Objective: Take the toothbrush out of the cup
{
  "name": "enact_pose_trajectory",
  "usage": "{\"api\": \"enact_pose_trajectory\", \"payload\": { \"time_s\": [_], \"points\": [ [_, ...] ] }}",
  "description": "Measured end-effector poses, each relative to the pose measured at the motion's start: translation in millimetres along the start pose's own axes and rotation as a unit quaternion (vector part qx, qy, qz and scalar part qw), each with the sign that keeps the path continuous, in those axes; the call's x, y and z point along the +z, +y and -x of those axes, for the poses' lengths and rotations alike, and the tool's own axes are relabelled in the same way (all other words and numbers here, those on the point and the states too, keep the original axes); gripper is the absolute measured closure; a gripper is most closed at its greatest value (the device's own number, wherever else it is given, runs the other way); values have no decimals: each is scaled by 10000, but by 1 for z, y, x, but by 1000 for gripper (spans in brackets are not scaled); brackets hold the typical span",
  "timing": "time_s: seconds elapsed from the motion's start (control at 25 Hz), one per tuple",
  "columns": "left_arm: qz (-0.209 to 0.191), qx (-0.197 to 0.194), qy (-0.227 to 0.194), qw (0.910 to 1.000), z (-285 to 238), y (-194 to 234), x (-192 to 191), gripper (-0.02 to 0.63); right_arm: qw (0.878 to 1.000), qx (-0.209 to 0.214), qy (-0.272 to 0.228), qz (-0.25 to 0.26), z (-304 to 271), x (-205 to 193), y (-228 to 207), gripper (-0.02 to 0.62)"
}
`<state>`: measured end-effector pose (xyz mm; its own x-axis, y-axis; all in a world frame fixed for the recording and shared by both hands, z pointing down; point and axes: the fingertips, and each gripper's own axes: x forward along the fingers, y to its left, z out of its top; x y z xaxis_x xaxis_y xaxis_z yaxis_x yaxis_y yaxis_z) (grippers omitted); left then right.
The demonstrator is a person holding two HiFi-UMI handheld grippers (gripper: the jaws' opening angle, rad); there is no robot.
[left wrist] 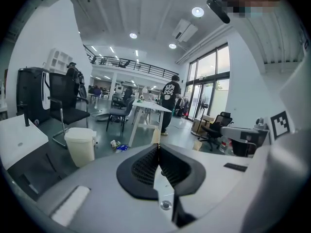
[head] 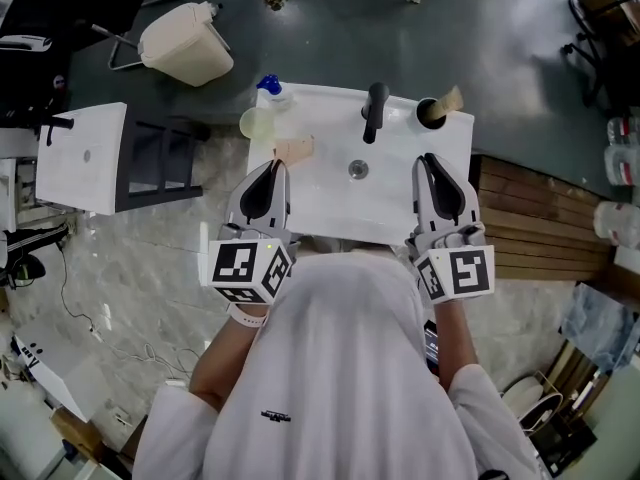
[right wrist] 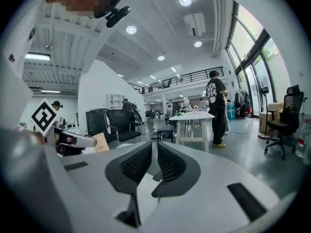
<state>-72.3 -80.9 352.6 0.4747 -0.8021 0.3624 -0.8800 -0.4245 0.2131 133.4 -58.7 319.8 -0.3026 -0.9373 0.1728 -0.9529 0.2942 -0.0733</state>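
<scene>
My left gripper (head: 276, 167) and right gripper (head: 428, 161) were pressed shut, empty; the right should open before reaching the dark cup (head: 430, 114).

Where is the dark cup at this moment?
In the head view the dark cup stands at the far right corner of the white basin, right of the black faucet and beyond the right gripper.

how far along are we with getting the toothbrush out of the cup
Nothing looks done yet. Both the left tongs and right tongs are shut and empty over the sink. The pale cup and dark cup stand untouched at its back corners; I can't make out a toothbrush. Reaching, gripping and lifting remain.
</scene>
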Motion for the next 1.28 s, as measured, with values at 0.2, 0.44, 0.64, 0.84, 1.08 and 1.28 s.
{"api": "enact_pose_trajectory", "payload": {
  "time_s": [0.2, 0.44, 0.64, 0.84, 1.08, 1.28],
  "points": [
    [-14, 13, 182, 9998, -16, -10, -9, 600, 9996, -264, 49, -10, -3, -6, -36, 586],
    [-30, 33, 474, 9989, -38, -22, -25, 600, 9990, -411, 167, -22, -13, -17, -79, 488],
    [-27, 85, 713, 9974, -61, -27, -39, 600, 9976, -600, 335, -63, -27, -36, -118, 488],
    [15, 157, 890, 9959, -83, -29, -52, 600, 9958, -730, 529, -126, -46, -58, -151, 488],
    [46, 202, 1047, 9943, -106, -30, -65, 600, 9936, -784, 792, -192, -69, -87, -177, 488],
    [71, 242, 1126, 9933, -115, -27, -75, 600, 9907, -833, 1048, -259, -82, -113, -188, 488]
  ]
}}
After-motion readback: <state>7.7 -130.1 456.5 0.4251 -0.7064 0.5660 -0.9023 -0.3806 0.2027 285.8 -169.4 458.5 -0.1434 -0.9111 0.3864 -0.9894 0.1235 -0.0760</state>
